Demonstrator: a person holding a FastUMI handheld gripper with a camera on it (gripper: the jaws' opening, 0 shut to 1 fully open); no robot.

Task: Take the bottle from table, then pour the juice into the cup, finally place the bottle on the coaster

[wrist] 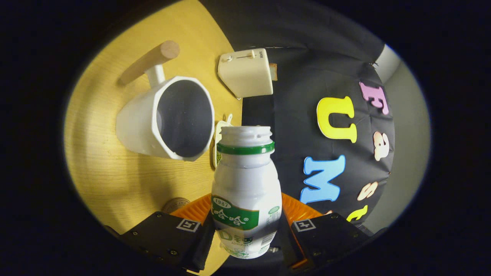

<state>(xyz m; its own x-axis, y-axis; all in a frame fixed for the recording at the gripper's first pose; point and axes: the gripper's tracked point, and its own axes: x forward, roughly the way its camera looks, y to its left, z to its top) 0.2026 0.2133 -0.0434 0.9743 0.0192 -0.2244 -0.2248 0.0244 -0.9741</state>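
Observation:
A white plastic bottle [245, 184] with a green neck ring and green label sits between my fingers, its cap off and mouth open. My gripper [245, 237] is shut on the bottle at its lower body. The whole view is rolled sideways, so the bottle is tilted over the wooden table [115, 180]. Just beyond the bottle's mouth, slightly to one side, stands a white cup [168, 119] with a dark inside and a wooden stick handle [149, 61]. A small round brown disc [175, 204], perhaps the coaster, peeks out by one finger.
A cream toaster [247, 73] with a slice of bread stands past the cup near the table's edge. A small white and green object [218, 143] lies between cup and bottle, mostly hidden. The black booth wall hangs beyond the table edge.

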